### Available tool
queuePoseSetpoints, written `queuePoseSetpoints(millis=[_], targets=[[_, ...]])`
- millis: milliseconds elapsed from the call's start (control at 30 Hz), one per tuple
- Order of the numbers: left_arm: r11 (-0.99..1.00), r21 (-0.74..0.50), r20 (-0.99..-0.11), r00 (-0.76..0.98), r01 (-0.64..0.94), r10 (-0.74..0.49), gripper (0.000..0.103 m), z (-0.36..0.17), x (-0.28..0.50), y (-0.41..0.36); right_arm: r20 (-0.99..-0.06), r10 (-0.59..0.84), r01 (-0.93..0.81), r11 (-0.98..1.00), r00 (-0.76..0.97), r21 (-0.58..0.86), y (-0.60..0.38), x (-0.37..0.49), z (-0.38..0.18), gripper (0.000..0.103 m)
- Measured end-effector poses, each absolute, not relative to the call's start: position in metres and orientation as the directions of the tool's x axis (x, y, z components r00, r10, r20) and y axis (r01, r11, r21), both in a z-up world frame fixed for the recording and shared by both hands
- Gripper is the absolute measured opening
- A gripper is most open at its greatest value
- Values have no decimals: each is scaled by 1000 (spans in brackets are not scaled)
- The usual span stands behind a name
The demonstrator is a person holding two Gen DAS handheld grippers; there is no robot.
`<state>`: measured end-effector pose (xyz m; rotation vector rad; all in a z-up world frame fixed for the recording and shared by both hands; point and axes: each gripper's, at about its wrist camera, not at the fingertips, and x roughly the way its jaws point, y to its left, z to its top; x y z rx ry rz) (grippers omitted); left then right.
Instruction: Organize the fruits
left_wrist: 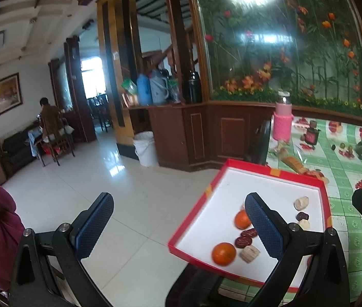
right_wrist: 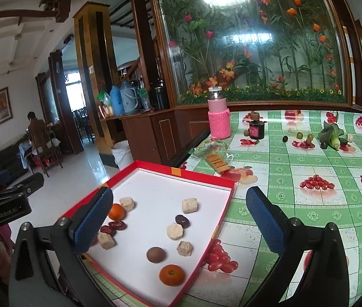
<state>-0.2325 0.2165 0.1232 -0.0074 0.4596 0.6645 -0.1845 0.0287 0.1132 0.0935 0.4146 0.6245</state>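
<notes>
The left gripper (left_wrist: 178, 220) hangs spread wide and empty, its left finger over bare tiled floor (left_wrist: 119, 204) and its right finger above the red-rimmed tray (left_wrist: 193, 212). The tray juts past the table (right_wrist: 308, 179) edge on its left side, so its near-left corner sits over open floor. Inside it, from the left: an orange (right_wrist: 116, 211) partly behind the right gripper's left finger, red dates (right_wrist: 117, 225), pale nut-like chunks (right_wrist: 189, 205), a dark date (right_wrist: 182, 221), a brown round fruit (right_wrist: 156, 254) and a second orange (right_wrist: 172, 274) near the front rim. The right gripper (right_wrist: 179, 221) is likewise spread and holds nothing, straddling the tray's right rim; bare tablecloth lies open to its right. Further back stand a pink-sleeved bottle (right_wrist: 218, 117), a dark jar (right_wrist: 256, 128), small loose fruits (right_wrist: 299, 135) and green vegetables (right_wrist: 333, 134). The left gripper's body reads "GenRobot.AI" (right_wrist: 4, 213).
</notes>
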Motion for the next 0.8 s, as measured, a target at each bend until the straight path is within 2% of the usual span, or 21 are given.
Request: queuePoseSetpoints(millis=[233,367,500,600,667,733,800], targets=[[800,152,-417,696,-580,584,103,126,-240,215,-306,589,-569,807,748,161,31,-202,124,103],[789,145,-370,706,-597,603,103,134,-248,212,-285,584,-563,811,760,159,26,-205,128,103],[767,157,-274,718,-623,640,103,147,-259,207,-269,579,-557,815,769,162,23,-206,131,103],[736,163,-148,721,-657,677,103,155,-270,200,-261,578,-555,816,773,160,23,-205,132,103],[753,157,-94,749,-639,656,103,158,-274,196,-261,576,-554,817,775,158,25,-203,132,103],[771,155,-113,764,-618,635,103,159,-270,197,-268,578,-556,816,771,159,24,-204,132,103],[806,147,-172,788,-573,591,103,158,-258,202,-280,580,-557,814,765,163,27,-200,131,103]])
